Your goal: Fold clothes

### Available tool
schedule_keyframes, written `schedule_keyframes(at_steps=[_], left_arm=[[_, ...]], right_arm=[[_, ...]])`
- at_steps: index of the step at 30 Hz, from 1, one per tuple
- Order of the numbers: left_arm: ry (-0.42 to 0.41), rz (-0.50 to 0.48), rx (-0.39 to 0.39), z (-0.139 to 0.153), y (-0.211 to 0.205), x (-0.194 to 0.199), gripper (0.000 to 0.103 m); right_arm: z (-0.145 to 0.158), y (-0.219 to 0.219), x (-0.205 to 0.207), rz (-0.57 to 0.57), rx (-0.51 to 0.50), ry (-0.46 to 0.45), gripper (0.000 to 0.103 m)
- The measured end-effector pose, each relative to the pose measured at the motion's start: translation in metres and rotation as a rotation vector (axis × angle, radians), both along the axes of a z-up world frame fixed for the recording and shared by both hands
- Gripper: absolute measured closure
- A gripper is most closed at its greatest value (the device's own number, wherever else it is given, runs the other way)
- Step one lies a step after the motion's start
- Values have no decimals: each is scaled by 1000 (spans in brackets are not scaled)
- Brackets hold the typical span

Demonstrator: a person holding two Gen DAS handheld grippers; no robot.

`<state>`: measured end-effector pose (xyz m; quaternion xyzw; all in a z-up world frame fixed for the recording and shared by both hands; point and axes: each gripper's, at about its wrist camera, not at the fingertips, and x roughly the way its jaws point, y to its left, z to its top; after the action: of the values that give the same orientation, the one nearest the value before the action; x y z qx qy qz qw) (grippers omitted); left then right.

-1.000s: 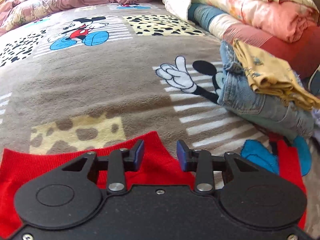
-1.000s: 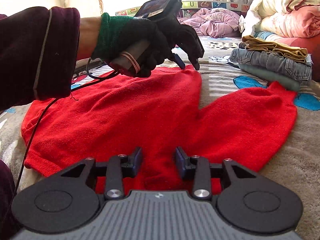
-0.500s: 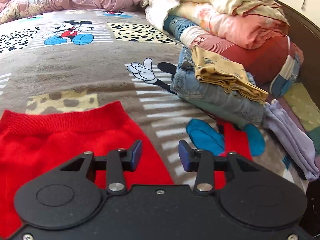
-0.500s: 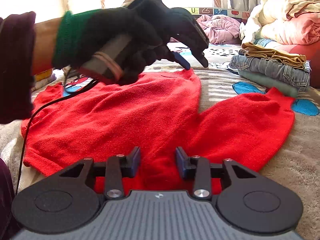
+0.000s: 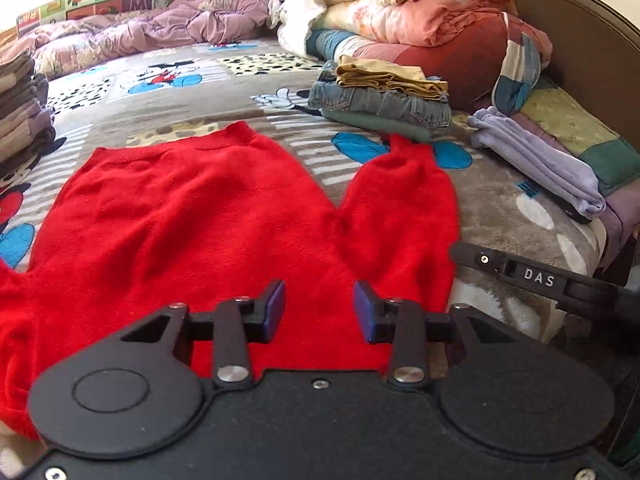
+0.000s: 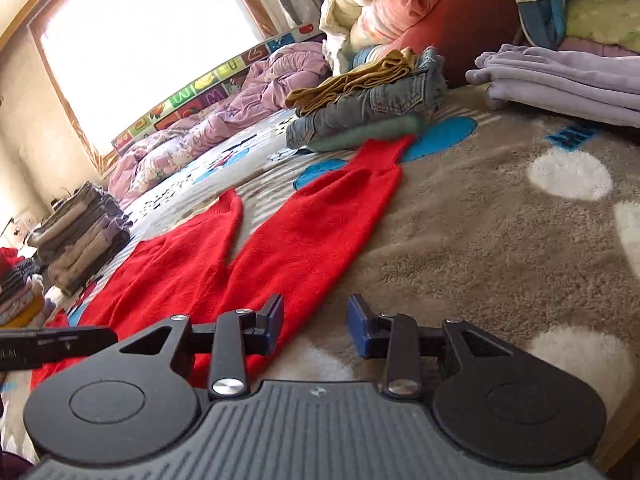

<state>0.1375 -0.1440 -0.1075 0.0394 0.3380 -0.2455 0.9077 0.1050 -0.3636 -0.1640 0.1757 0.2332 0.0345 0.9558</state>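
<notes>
A red knit sweater [image 5: 192,216] lies flat on the bed's cartoon-print blanket [image 5: 500,208], hem away from me, one sleeve [image 5: 404,196] stretched toward a folded pile. My left gripper [image 5: 319,312] hovers open above the sweater's near part, nothing between its blue pads. In the right wrist view the sweater [image 6: 180,264] and its sleeve [image 6: 328,216] run away to the left. My right gripper [image 6: 315,320] is open over the sleeve's near edge and the blanket [image 6: 480,240], holding nothing. The right tool's black side [image 5: 532,278] shows in the left wrist view.
A folded stack of jeans and a mustard garment [image 5: 380,96] sits just past the sleeve end. Folded lilac cloth [image 5: 536,164] lies at right. Rolled quilts and pillows [image 5: 420,20] are piled behind. More folded stacks [image 6: 80,236] stand at far left.
The left gripper pulled back from the hem to the sweater's near side. The right gripper swung right, now over the sleeve edge. The gloved hand has left the right wrist view.
</notes>
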Motion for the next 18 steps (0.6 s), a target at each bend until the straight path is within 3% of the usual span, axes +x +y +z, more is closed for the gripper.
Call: schedule_keyframes(at_steps=[3,5,10,15,18], left_arm=[[-16,-29,1,-11,-12,-6,68],[-2,-35,18,-14,-13,-8,68],[32,-47,56,-19,-17,-14,68],[-7,83,-69,43,56,-18,62],[-79,180,-83,80,116,-24,55]], right_arm=[[-8,-9,3,-27,57,10,63],[-16,7,12,3,-83,113,61],[-11,6,3,-14,-106,102,63],[1,-3,-11,-30,-50,22,62],[7,-2,-17,-8,-19,-12,62]])
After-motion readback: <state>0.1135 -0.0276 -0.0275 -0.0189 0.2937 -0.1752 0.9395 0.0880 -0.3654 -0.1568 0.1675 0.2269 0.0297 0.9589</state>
